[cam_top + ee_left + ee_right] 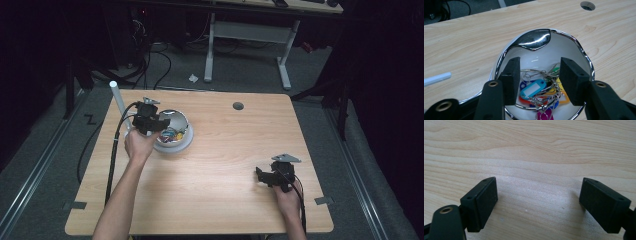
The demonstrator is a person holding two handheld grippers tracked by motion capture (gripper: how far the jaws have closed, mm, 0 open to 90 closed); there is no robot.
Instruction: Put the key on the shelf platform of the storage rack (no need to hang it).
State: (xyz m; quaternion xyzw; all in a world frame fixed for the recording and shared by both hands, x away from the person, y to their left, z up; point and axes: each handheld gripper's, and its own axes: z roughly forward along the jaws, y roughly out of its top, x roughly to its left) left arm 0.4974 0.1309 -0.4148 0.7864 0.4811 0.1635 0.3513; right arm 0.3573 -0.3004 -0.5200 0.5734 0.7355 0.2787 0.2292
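Note:
A white bowl with a chrome rim point(184, 142) point(584, 53) sits on the left half of the wooden table. Inside lies a bunch of key rings with coloured plastic tags point(536, 88) point(170, 135), blue, red, yellow, green and magenta. My left gripper point(159, 125) point(539, 78) hovers open just above the bowl, jaws either side of the key bunch, nothing held between them. My right gripper point(260, 176) point(537, 201) is low over bare wood near the front right of the table, jaws wide open and empty.
A white rod point(119, 101) point(436, 79) stands or leans at the table's left edge beside the bowl. A round cable hole point(238, 106) point(587, 5) is at the back of the table point(225, 165). Beyond it stand a desk frame and floor cables.

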